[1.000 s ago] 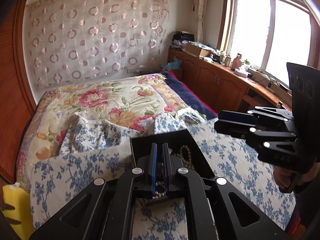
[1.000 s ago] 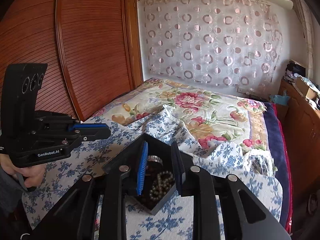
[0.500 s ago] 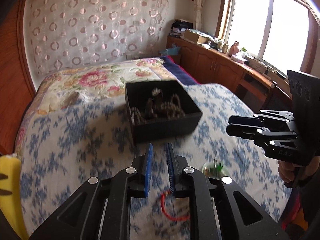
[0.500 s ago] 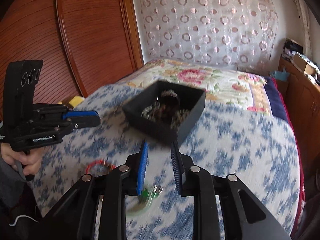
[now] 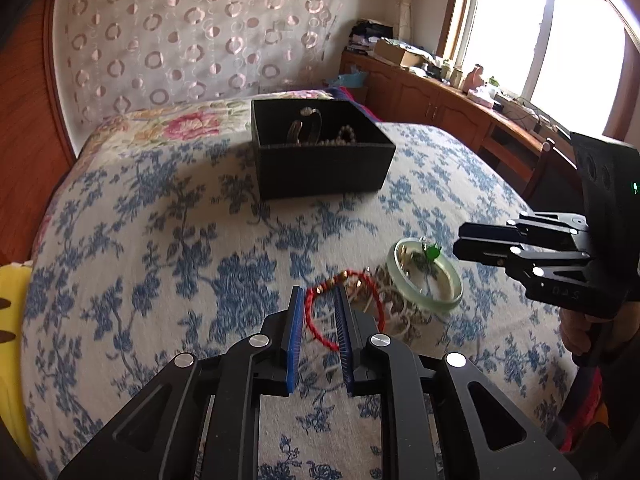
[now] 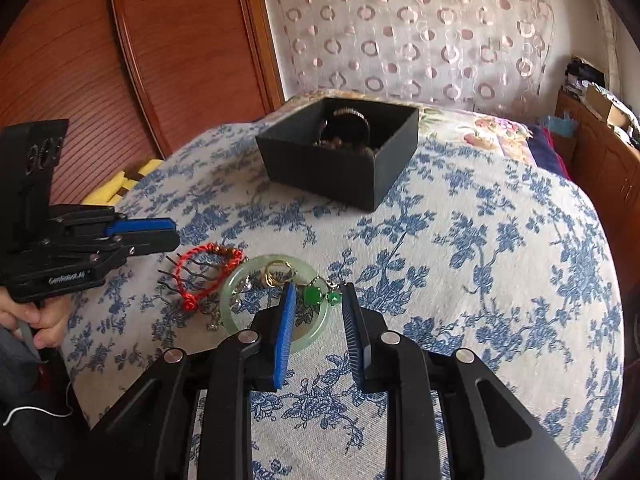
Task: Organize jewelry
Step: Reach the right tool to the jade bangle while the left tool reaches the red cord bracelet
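Hovering lower over red bracelet (image 5: pixel 320 312) | left gripper (image 5: pixel 318 300) now slightly apart | right gripper (image 6: pixel 318 300) apart, unchanged, empty

Both grippers dropped from box (image 5: pixel 320 152) toward bracelets (image 6: pixel 276 300).

The black box (image 5: pixel 320 160) stood far back on the bedspread (image 5: pixel 160 260), its top open, with bare cloth on every side of it. Between box and jewelry pile lay an unobstructed strip of cloth. The pile itself was crowded: red cord bracelet (image 6: pixel 208 272), comb (image 6: pixel 176 276), jade bangle (image 6: pixel 276 304), gold rings (image 6: pixel 278 274) and green pendant (image 6: pixel 314 295) overlapped or touched. The left gripper (image 5: pixel 318 300) hung over the red cord, the right gripper (image 6: pixel 318 300) over the bangle, close side by side. Cloth to the right of the pile lay free.
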Demonstrator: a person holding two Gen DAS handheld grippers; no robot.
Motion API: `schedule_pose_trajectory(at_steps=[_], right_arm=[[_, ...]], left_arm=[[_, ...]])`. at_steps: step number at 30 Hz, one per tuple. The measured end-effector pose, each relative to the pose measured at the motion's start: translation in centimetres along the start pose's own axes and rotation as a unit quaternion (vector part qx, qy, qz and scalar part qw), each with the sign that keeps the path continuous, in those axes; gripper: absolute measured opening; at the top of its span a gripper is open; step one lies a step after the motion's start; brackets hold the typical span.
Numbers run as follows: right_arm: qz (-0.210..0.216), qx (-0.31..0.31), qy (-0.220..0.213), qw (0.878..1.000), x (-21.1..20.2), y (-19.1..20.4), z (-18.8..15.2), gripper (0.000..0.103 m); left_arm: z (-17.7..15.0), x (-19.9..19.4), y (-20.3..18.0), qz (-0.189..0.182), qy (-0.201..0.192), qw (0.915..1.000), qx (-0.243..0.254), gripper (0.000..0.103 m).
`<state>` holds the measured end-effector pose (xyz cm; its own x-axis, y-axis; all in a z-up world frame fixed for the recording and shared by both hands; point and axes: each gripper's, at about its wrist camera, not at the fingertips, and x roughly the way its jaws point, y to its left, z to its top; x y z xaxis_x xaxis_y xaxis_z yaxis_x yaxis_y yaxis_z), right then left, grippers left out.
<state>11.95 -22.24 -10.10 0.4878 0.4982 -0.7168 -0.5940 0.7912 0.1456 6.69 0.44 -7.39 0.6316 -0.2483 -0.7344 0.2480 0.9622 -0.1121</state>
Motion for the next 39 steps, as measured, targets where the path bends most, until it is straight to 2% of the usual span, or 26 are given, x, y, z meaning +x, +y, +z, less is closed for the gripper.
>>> schedule_pose_trajectory(at_steps=[12,18,31,33,36,39], right_arm=[[-0.027,-0.027,0.040,0.998,3.1,0.8,0.6,0.026],[-0.031,-0.029,0.024,0.999,2.5,0.7,0.8,0.020],[-0.019,-0.012,-0.001,1.000,1.9,-0.1,1.5,0.019],[-0.019,-0.014,-0.001,1.000,2.0,0.0,1.7,0.005],[-0.017,-0.017,-0.004,1.000,1.9,0.0,2.0,0.000],[-0.022,-0.019,-0.012,1.000,1.4,-0.2,2.2,0.000]], left_arm=[[-0.9,0.8,0.0,-0.006,0.010,0.9999,-0.009,0.015],[-1.0,1.2,0.0,-0.008,0.016,0.9998,-0.010,0.015],[-1.0,2.3,0.0,-0.009,0.029,0.9995,-0.013,0.016],[-0.9,2.3,0.0,-0.010,0.028,0.9995,-0.013,0.017],[-0.9,2.3,0.1,-0.010,0.028,0.9995,-0.013,0.017],[-0.9,2.4,0.1,-0.009,0.028,0.9995,-0.012,0.017]])
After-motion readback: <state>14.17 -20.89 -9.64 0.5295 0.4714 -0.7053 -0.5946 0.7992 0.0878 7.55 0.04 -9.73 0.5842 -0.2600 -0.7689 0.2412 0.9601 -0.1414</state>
